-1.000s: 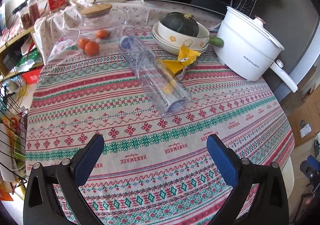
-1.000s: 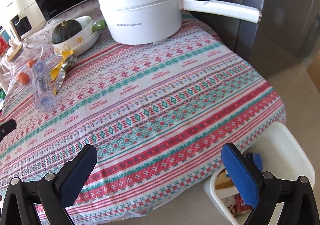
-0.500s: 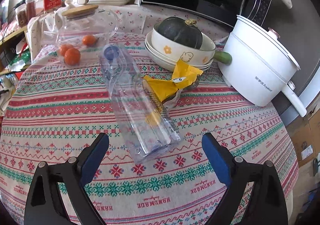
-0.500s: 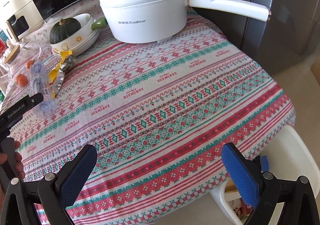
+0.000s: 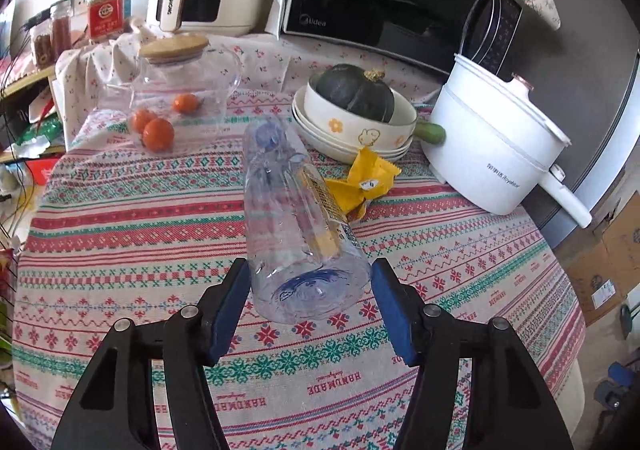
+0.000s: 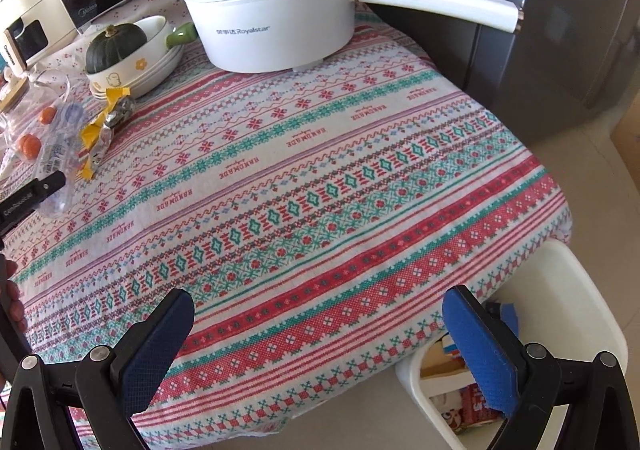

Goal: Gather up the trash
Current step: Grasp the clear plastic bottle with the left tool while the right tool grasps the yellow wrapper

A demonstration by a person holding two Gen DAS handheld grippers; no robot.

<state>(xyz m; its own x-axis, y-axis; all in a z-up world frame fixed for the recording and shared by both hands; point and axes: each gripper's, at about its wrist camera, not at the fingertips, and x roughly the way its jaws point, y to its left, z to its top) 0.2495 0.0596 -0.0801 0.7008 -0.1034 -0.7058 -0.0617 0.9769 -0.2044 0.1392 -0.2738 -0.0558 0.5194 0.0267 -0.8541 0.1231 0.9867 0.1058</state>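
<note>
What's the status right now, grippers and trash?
Left gripper closing around bottle, right pad not touching. Right gripper open, empty. Wrapper against bottle.

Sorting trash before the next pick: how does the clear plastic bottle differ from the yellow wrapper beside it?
The clear plastic bottle is a long see-through cylinder lying on its side; the yellow wrapper is opaque, crumpled and smaller. The bottle's base sits between the left gripper jaws, which have just been closing; the wrapper lies beyond them. Both rest on the tablecloth.

Patterned tablecloth [image 5: 120, 234] carries bottle [image 5: 296, 218], wrapper [image 5: 372, 178], pot [image 5: 492, 146].
</note>
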